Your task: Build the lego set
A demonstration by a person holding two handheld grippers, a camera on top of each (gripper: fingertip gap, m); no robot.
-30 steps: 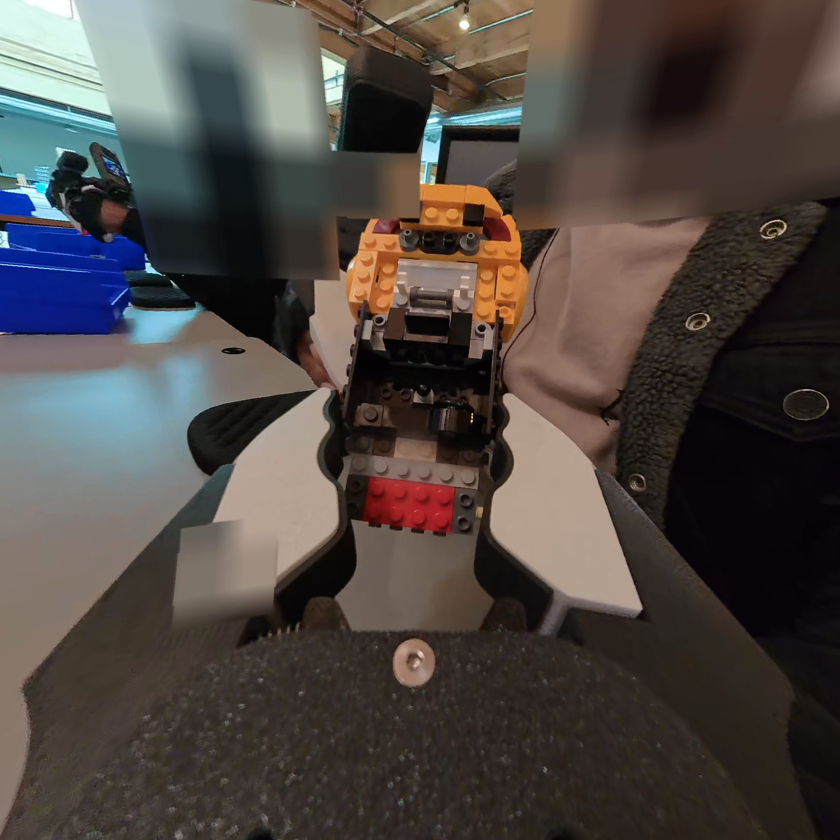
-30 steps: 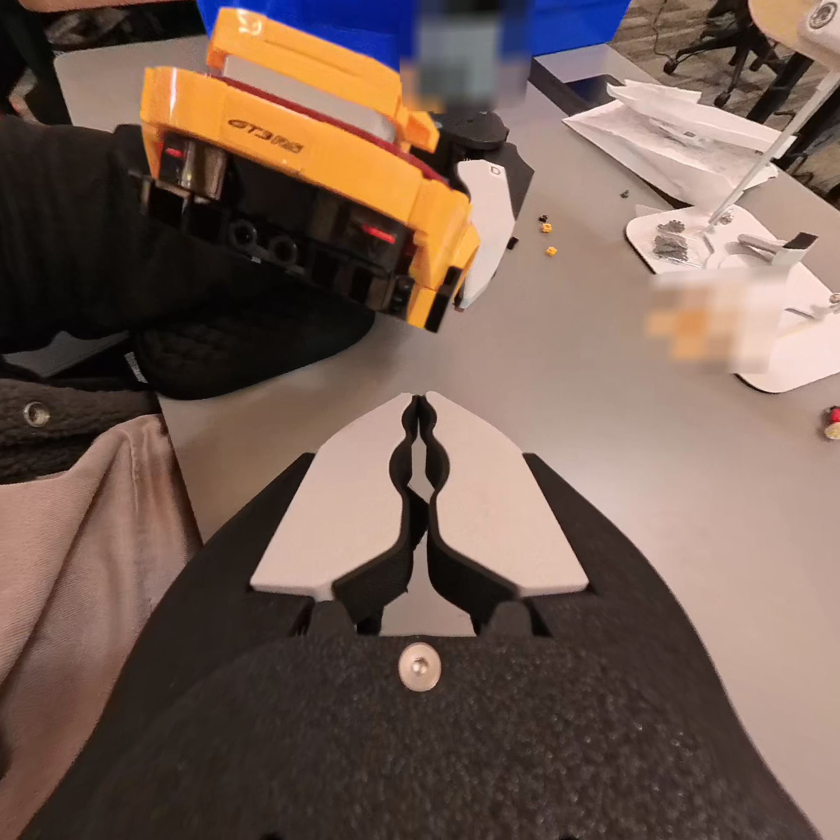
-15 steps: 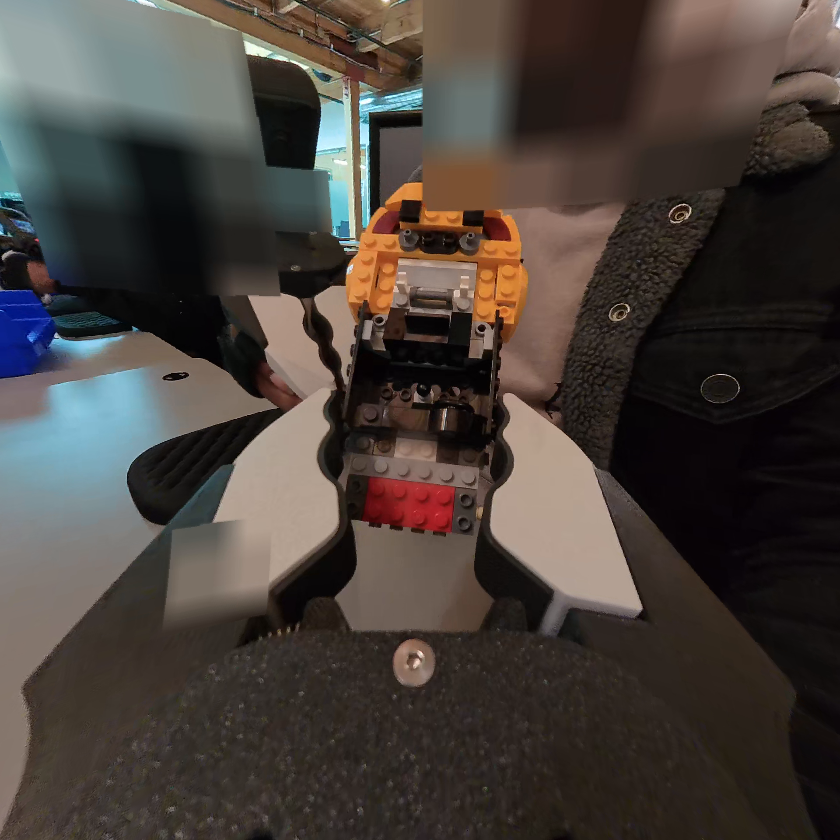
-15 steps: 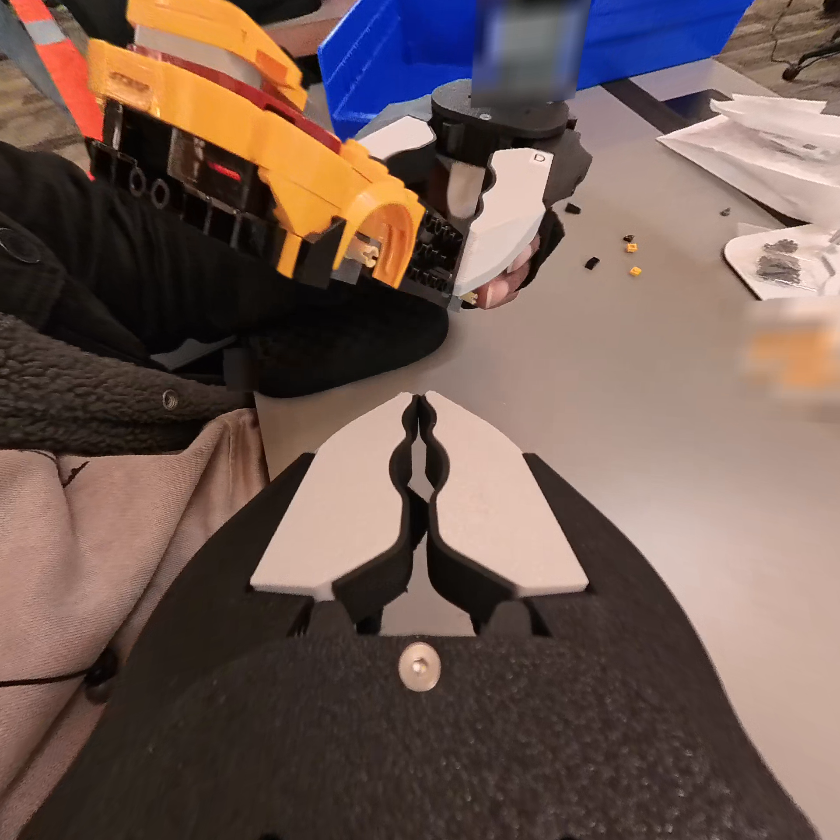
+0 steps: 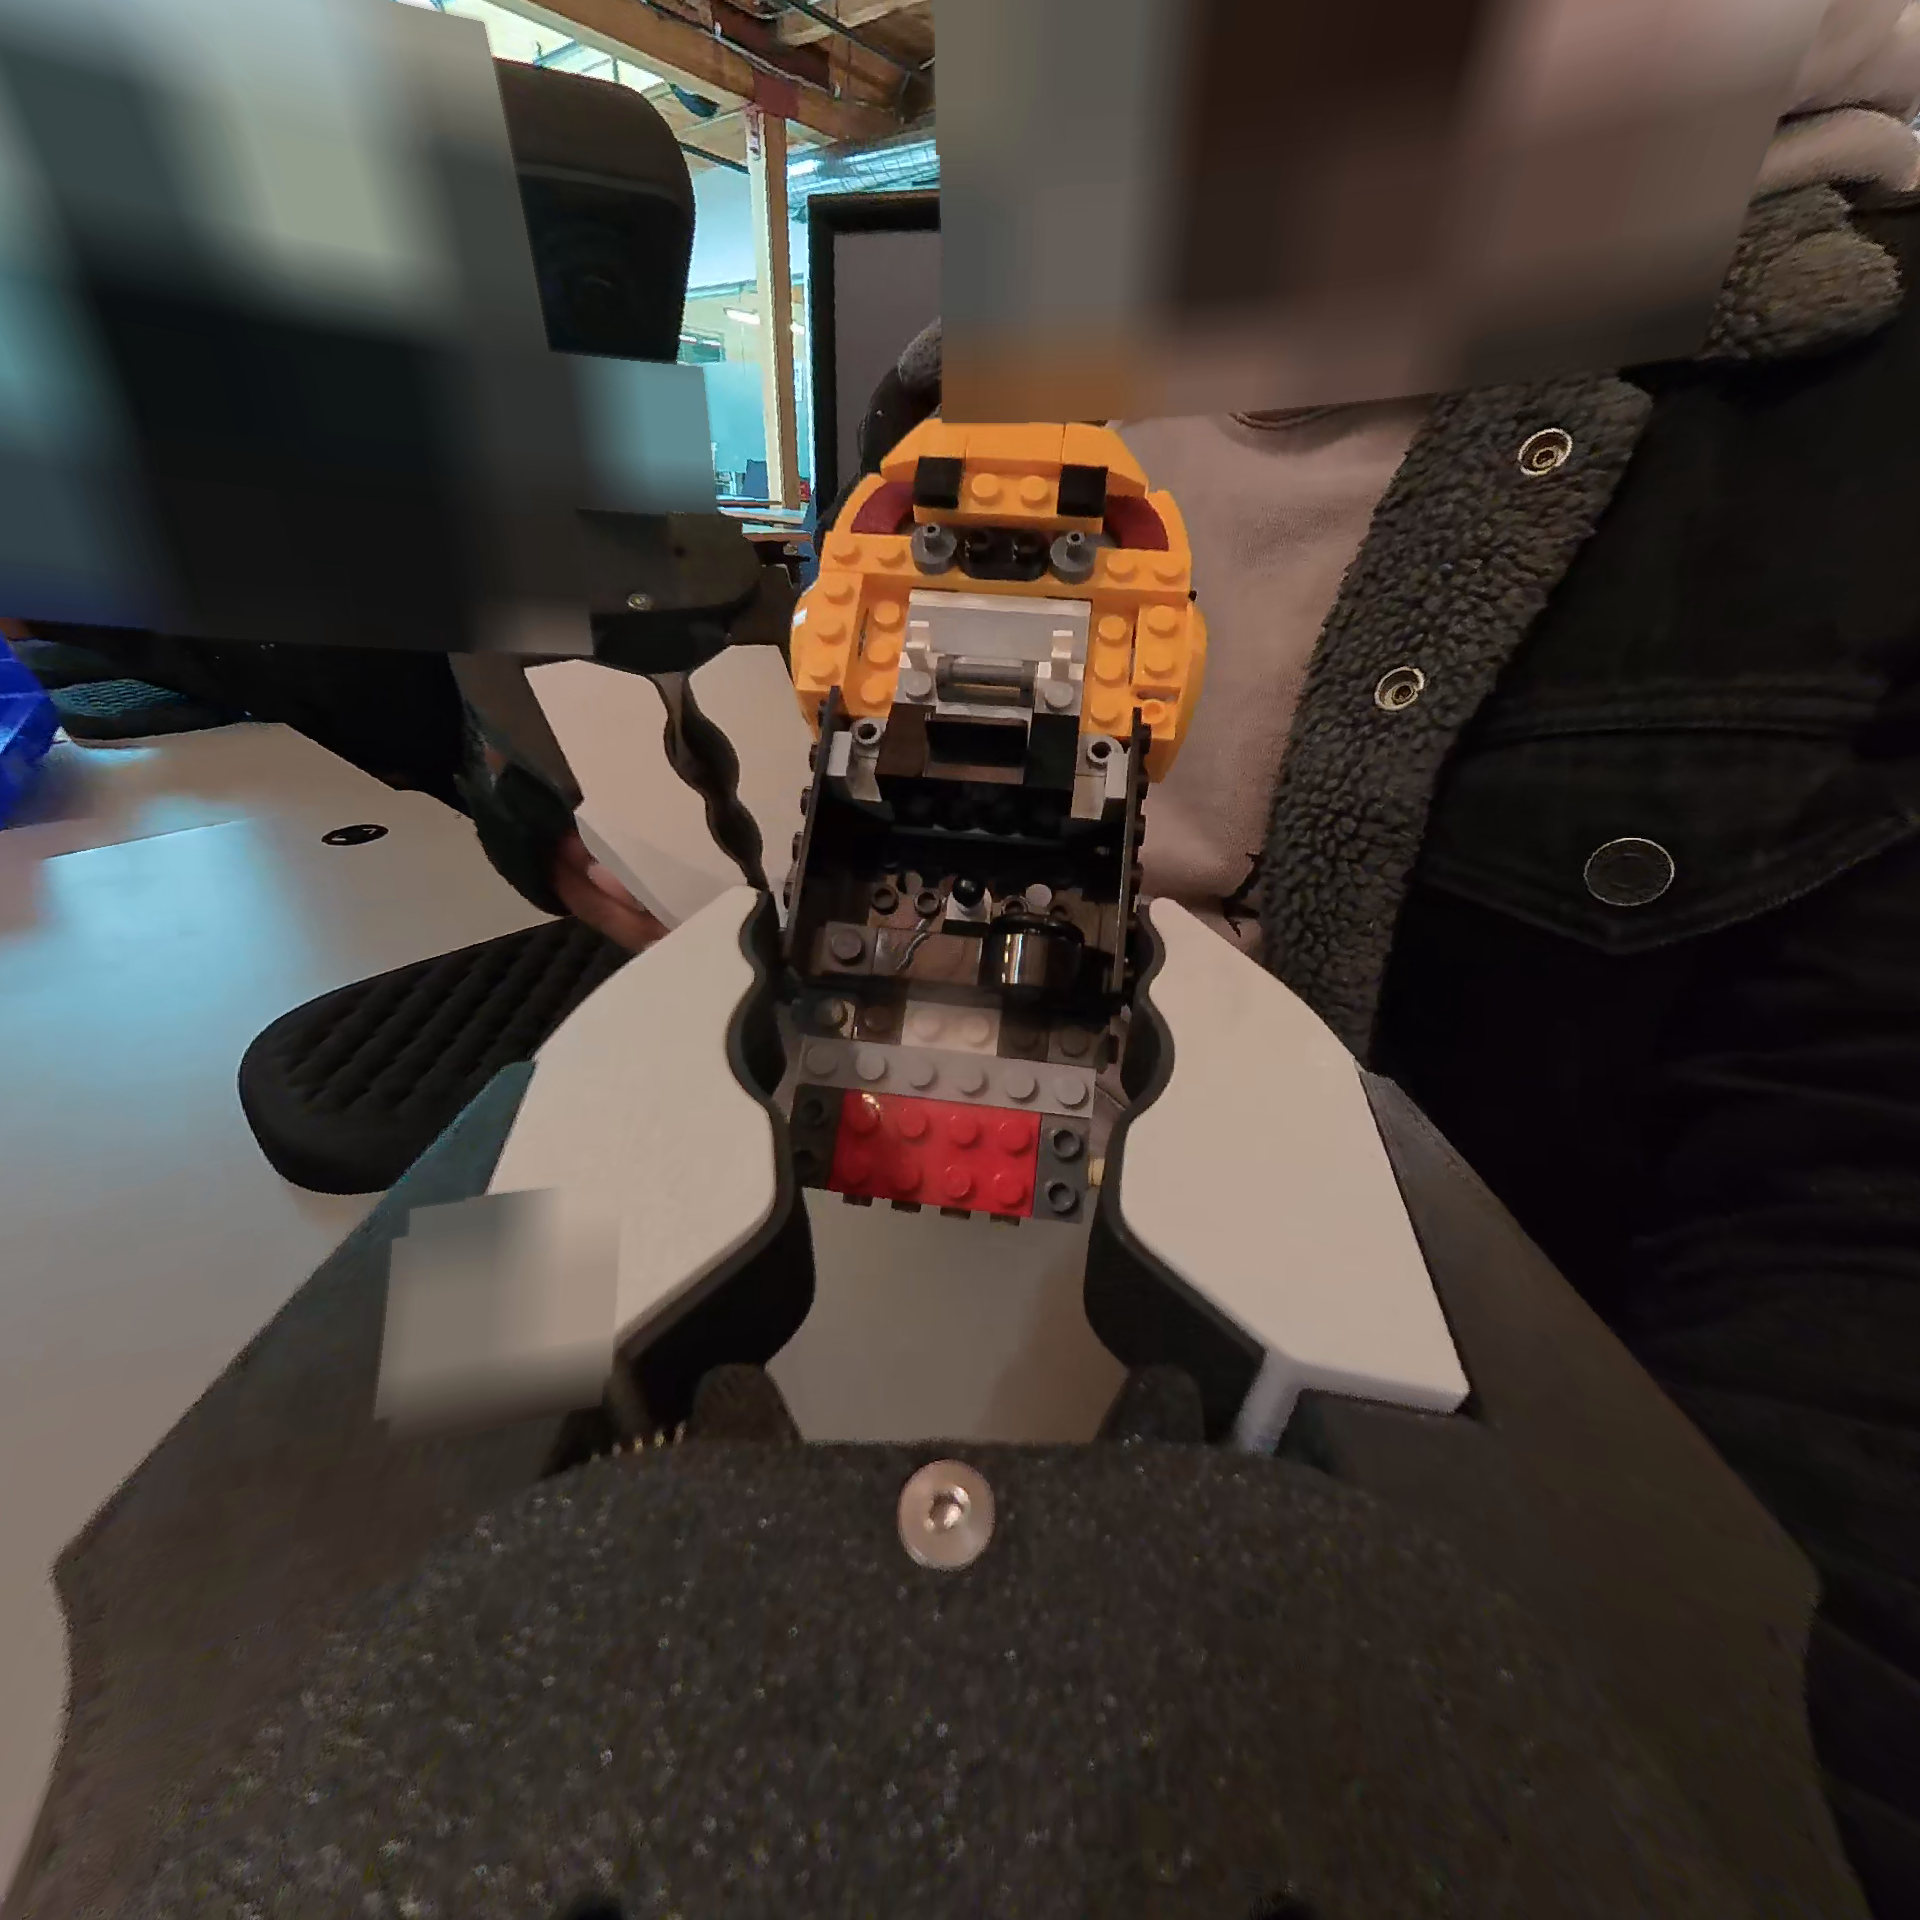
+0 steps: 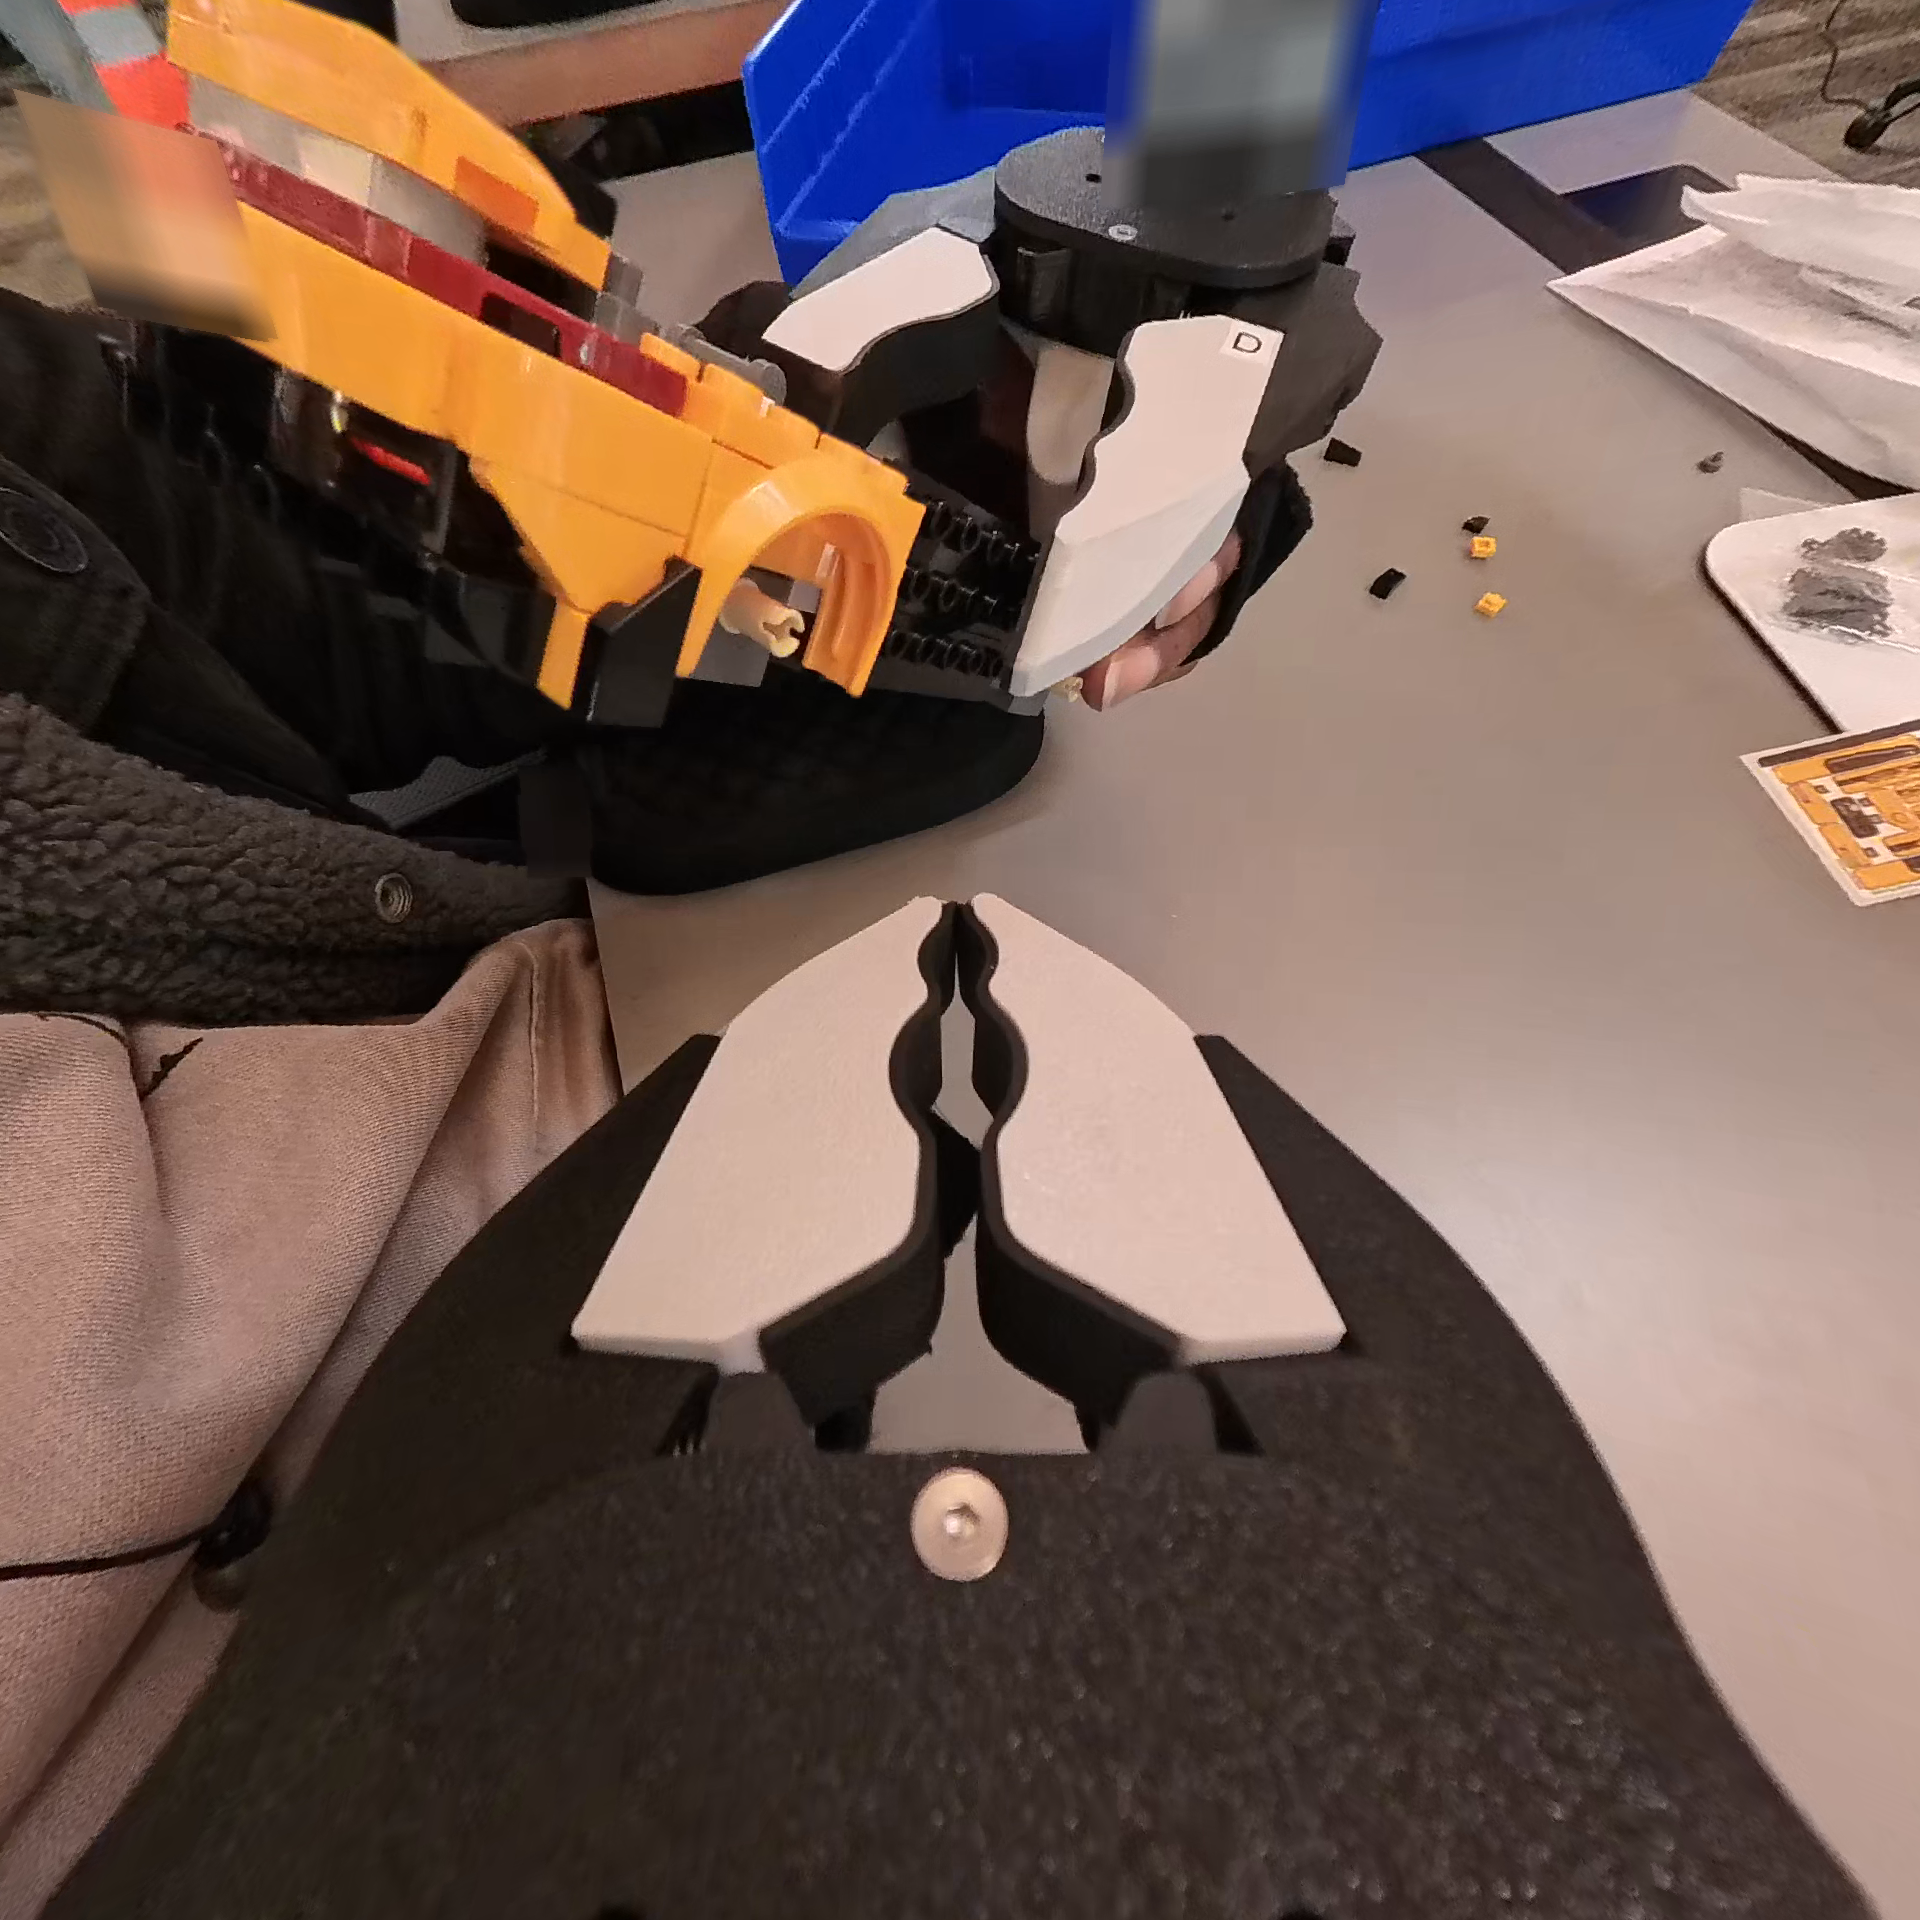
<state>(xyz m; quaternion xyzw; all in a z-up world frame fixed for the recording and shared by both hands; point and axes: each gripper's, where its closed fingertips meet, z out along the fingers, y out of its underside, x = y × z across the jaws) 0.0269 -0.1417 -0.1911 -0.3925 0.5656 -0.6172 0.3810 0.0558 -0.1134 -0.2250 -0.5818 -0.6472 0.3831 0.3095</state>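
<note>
An orange and black lego car [image 5: 982,790] is clamped by its front end between the fingers of my left gripper [image 5: 951,925], held in the air above the table edge with its open studded inside facing the camera. In the right wrist view the same car [image 6: 540,416] is at the upper left, held by the left gripper [image 6: 1101,499], with an empty orange wheel arch and a tan axle pin showing. My right gripper [image 6: 956,914] is shut and empty, below and to the right of the car. It also shows in the left wrist view [image 5: 717,790], just left of the car.
A grey table [image 6: 1455,935] holds several small loose orange and black pieces [image 6: 1455,571], a white tray [image 6: 1818,592] with dark parts, a sticker sheet [image 6: 1849,810] and paper sheets [image 6: 1787,312]. A blue bin [image 6: 1039,104] stands behind. A person's jacket [image 5: 1610,831] is close behind the car. There is about 6 cm between the tips of the two grippers.
The car in the left gripper has swung round, so its side and wheel arch now face the right wrist camera instead of its rear. The right gripper has come closer beside the car, still shut.
</note>
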